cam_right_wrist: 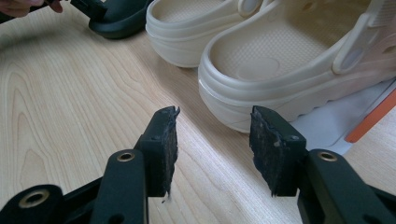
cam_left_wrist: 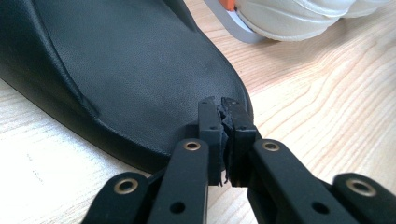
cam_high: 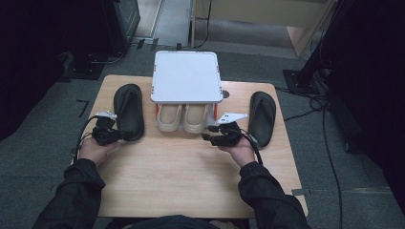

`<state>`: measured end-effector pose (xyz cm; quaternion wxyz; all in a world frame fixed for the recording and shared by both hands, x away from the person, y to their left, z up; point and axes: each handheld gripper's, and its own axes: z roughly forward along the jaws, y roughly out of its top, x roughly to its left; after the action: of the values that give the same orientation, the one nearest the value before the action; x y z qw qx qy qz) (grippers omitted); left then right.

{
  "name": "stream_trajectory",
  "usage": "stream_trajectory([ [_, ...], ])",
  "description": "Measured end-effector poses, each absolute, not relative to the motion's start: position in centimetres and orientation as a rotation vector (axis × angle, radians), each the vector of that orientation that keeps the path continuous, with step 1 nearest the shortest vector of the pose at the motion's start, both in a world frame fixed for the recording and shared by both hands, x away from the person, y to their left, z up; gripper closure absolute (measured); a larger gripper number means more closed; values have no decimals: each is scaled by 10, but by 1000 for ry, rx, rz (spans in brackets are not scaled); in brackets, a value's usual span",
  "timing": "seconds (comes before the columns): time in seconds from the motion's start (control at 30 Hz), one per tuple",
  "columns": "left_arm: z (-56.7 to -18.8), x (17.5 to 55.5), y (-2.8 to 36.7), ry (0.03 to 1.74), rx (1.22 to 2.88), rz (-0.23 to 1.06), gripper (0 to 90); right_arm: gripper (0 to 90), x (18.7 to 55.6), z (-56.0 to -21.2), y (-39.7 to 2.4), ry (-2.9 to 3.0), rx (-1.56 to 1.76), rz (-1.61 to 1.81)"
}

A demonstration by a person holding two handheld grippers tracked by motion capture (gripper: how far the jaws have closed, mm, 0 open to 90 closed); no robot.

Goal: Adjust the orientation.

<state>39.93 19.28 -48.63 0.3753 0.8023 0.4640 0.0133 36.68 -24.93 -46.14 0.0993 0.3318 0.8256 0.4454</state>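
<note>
While the left gripper [cam_high: 123,135] pinches the heel rim of the left black slipper [cam_high: 129,110], which lies flat at the table's [cam_high: 191,181] left side, its hand lies low, forearm angled in. Right gripper [cam_high: 207,132] rests level, palm under it, jaws spread with nothing between, aimed at the cream clogs [cam_right_wrist: 280,65] under the white rack [cam_high: 186,76].

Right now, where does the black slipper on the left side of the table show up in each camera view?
High view: the black slipper lies left of the cream clogs, its heel at the left gripper.
Left gripper view: it covers the upper left, heel rim pinched by the shut jaws.
Right gripper view: its heel end sits at the top left.
Shared landmark: the cream clogs.
</note>
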Motion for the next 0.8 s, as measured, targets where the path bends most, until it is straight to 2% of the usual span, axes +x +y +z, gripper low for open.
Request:
stream_trajectory([
  [0.1,-484,401,198,1188,2025,30,811,522,367,-461,-250,2438,980,1317],
  [0.37,-467,411,216,1226,1956,137,703,522,367,-463,-248,2452,977,1310],
  [0.8,-461,443,229,1294,1930,177,520,522,362,-466,-249,2465,976,1290],
])
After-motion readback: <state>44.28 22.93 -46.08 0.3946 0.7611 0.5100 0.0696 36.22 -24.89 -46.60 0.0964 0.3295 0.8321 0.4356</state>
